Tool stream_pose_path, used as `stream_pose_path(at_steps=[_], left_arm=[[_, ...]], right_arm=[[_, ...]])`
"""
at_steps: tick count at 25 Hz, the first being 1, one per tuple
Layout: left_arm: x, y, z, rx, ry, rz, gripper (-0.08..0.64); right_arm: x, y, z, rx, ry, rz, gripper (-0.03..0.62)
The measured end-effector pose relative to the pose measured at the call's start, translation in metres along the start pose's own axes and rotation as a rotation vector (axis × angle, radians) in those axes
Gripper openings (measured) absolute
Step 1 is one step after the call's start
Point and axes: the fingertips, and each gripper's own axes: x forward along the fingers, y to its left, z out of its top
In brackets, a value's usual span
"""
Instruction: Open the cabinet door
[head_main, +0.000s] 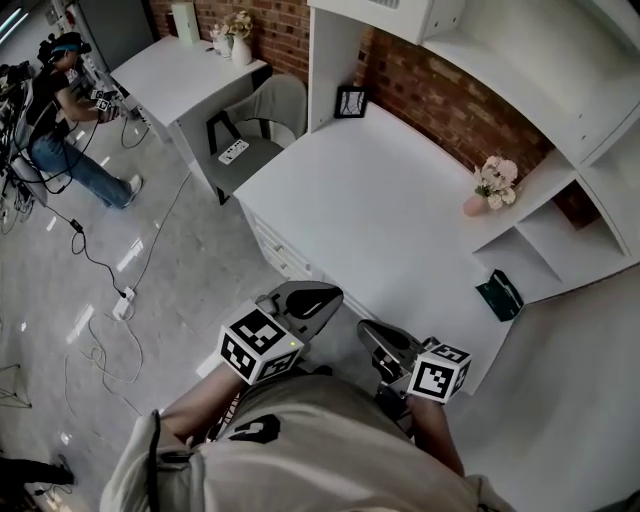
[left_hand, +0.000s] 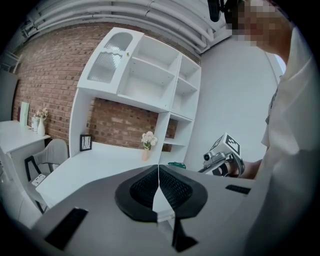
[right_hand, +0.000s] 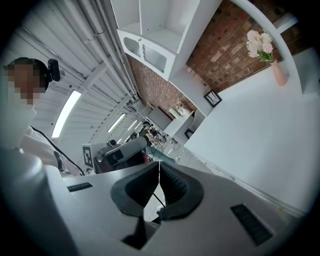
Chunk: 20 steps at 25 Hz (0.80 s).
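As we stand at the front edge of a white desk (head_main: 390, 210), looking steeply down, both grippers are held low against our body and well short of anything to grasp. The left gripper (head_main: 325, 298) has its jaws clenched together on nothing, pad against pad in its own view. The right gripper (head_main: 368, 328) is the same, shut and empty. The cabinet door (left_hand: 107, 57) is high in the white shelf unit (left_hand: 165, 65) fixed above the desk against a brick wall. It is the arched, ribbed-glass panel at the unit's upper left, closed, with what looks like a small knob (left_hand: 127, 53) on its right edge. On the desk below stand a pink vase of flowers (head_main: 495, 185), a small picture frame (head_main: 350, 100) and a green object (head_main: 500, 295). We judge that the task has hardly begun and that the step in hand is the reach. To do it well, we should lift one gripper up and across the desk, staying above the vase. We should part its jaws before it arrives, close squarely on the knob, then pull along the door's own swing rather than straight back.
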Motion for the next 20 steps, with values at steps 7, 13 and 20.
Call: stream_pose_path(at_steps=[7, 13, 20], left_arm=[[-0.006, 0.053, 0.015, 0.006, -0.027, -0.026, 0.020], [-0.037, 0.115, 0.015, -0.042, -0.045, -0.010, 0.020], [-0.055, 0.167, 0.025, -0.063, -0.082, -0.035, 0.020]], right_arm=[[0.038, -0.007, 0.023, 0.023, -0.017, -0.060, 0.028], [0.098, 0.012, 0.036, -0.053, 0.030, -0.064, 0.028], [0.143, 0.019, 0.051, -0.081, 0.041, -0.116, 0.028]])
